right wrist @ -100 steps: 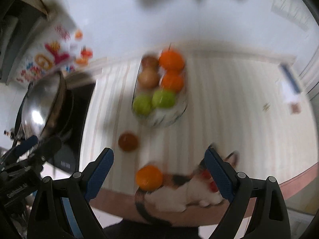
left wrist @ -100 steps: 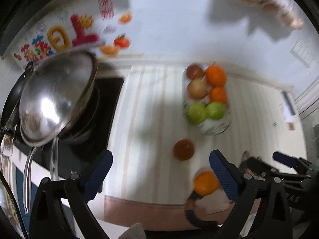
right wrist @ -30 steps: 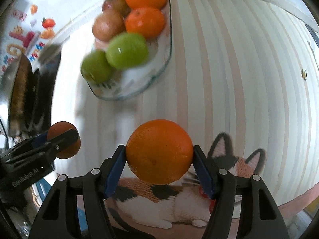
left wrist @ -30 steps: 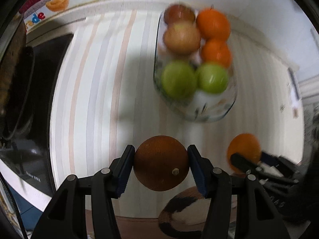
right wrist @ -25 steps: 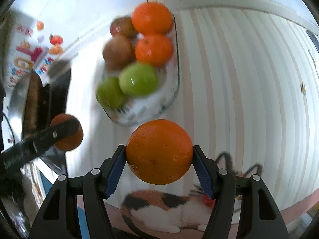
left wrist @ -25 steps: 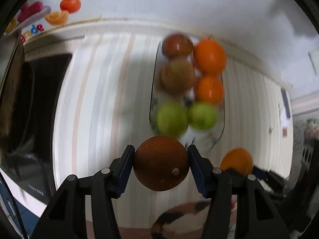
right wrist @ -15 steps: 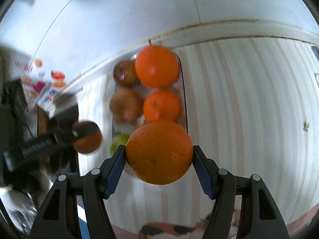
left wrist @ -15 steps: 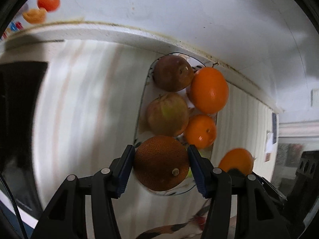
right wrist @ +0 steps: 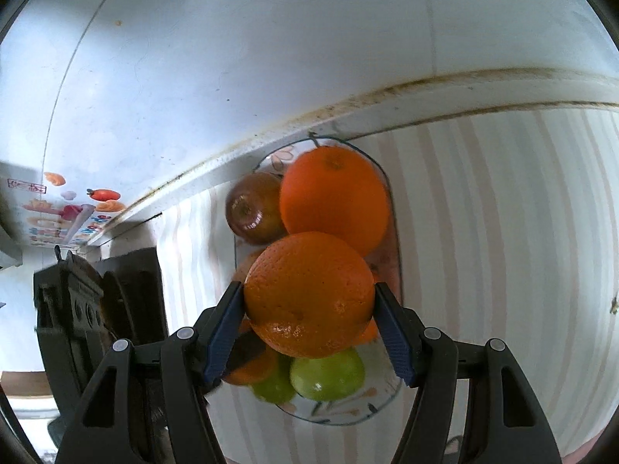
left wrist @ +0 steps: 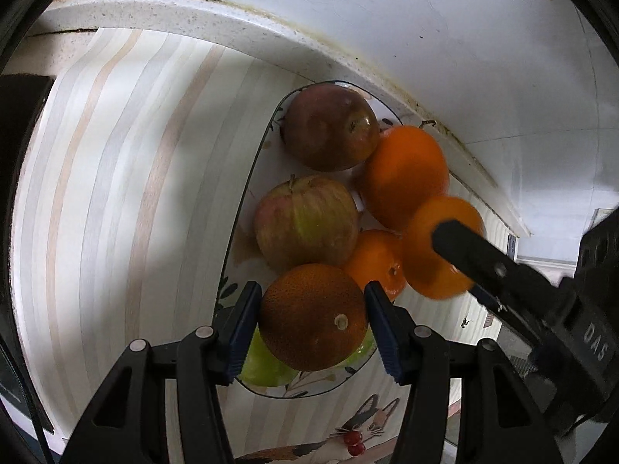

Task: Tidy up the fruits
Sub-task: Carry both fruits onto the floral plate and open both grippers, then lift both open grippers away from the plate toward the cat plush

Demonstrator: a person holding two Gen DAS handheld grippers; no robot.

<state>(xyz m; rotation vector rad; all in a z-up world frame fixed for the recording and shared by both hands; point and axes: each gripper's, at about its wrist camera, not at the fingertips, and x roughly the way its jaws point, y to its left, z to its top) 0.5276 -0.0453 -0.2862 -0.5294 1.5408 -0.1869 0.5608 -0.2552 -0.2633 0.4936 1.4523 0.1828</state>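
Note:
My left gripper [left wrist: 312,318] is shut on a brown rough-skinned round fruit [left wrist: 309,313] and holds it above the near end of a glass fruit plate [left wrist: 247,193]. My right gripper [right wrist: 308,306] is shut on an orange [right wrist: 305,301] above the same plate [right wrist: 390,201]; that orange also shows in the left wrist view [left wrist: 429,247]. In the plate lie a dark red apple [left wrist: 329,127], a streaked apple [left wrist: 305,220], a big orange [left wrist: 406,181], a small orange [left wrist: 371,259] and green apples [right wrist: 329,375].
The plate stands on a striped mat [left wrist: 116,178] close to the white wall [left wrist: 387,19]. A black stove [right wrist: 127,294] with cookware is to the left. A cat picture [left wrist: 348,437] is printed at the mat's near edge.
Both grippers closed on the loose fruits on the mat, lifted them and carried them forward. They now hold them over the plate, nearer the wall.

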